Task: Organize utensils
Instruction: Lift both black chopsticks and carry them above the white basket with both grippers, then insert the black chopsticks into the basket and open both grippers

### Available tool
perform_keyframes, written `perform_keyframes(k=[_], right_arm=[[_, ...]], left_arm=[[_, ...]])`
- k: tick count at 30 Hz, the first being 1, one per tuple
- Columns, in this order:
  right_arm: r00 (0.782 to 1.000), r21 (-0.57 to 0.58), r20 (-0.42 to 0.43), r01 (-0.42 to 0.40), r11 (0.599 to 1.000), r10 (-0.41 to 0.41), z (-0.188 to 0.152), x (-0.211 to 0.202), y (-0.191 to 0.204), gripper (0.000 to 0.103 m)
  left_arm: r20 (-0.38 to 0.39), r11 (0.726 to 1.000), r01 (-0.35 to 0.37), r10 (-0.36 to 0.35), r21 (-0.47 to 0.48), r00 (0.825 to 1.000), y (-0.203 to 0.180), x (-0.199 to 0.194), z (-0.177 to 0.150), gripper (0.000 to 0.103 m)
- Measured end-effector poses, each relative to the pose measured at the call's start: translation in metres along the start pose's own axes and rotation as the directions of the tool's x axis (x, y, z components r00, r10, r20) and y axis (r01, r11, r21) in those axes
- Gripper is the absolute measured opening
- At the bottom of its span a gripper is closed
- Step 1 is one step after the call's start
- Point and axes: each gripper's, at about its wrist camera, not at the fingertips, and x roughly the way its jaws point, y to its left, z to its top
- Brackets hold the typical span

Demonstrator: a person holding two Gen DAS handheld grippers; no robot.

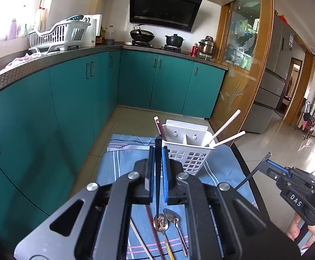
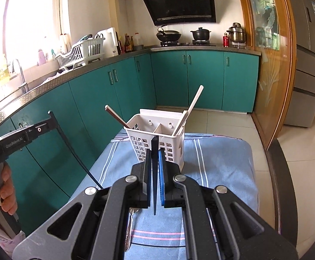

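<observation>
A white slotted utensil holder (image 1: pixel 187 149) (image 2: pixel 157 134) stands on a blue striped cloth (image 1: pixel 122 162) (image 2: pixel 218 169). It holds two white chopsticks (image 1: pixel 226 125) (image 2: pixel 194 101) on the right and a brown one (image 1: pixel 159 127) (image 2: pixel 116 117) on the left. My left gripper (image 1: pixel 158 149) is shut on a black chopstick (image 1: pixel 158 173), raised just before the holder. My right gripper (image 2: pixel 155 149) is shut on another black chopstick (image 2: pixel 154 173), also before the holder. Two spoons (image 1: pixel 164 223) and loose chopsticks (image 1: pixel 139 236) lie on the cloth under the left gripper. A spoon (image 2: pixel 129 227) shows under the right gripper.
The cloth covers a dark table (image 2: pixel 281 173) with its edge at the right. Teal cabinets (image 1: pixel 70 99) run along the left and back. A dish rack (image 1: pixel 57 34), a wok (image 1: pixel 141 35) and pots (image 1: pixel 174 40) stand on the counter. Tiled floor (image 1: pixel 287 147) lies to the right.
</observation>
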Motion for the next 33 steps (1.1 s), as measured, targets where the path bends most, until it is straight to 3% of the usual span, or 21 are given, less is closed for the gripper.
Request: perform_keyframes(k=[9,15,20,27,30,33], right_arm=[[1.0,-0.002,0.025,-0.013,1.0,0.013,0.013,-0.011,0.002,0.007],[0.995,-0.02,0.097,-0.032,0.999,0.034,0.04,-0.024,0.005,0.007],[0.98,0.009,0.197,-0.008,1.0,0.006,0.087,-0.03,-0.003,0.007],[0.942,0.094,0.332,0.021,0.995,-0.051,0.131,-0.019,-0.017,0.007],[0.928,0.114,0.359,0.063,0.991,-0.101,0.131,0.001,-0.018,0.007],[0.927,0.119,0.357,0.073,0.99,-0.111,0.123,0.025,-0.018,0.007]], left_arm=[[0.006,0.997,0.08,-0.08,-0.004,0.997,-0.002,-0.008,0.019,0.006],[0.122,0.995,0.099,-0.101,0.015,0.987,-0.012,-0.026,0.053,0.006],[0.191,0.997,0.078,-0.077,0.004,0.979,-0.018,-0.026,0.089,0.006],[0.252,0.994,0.079,-0.059,-0.071,0.966,-0.016,0.002,0.126,0.006],[0.275,0.996,0.056,-0.033,-0.075,0.961,-0.02,0.025,0.129,0.006],[0.256,0.997,0.02,-0.001,-0.071,0.967,-0.025,0.06,0.119,0.006]])
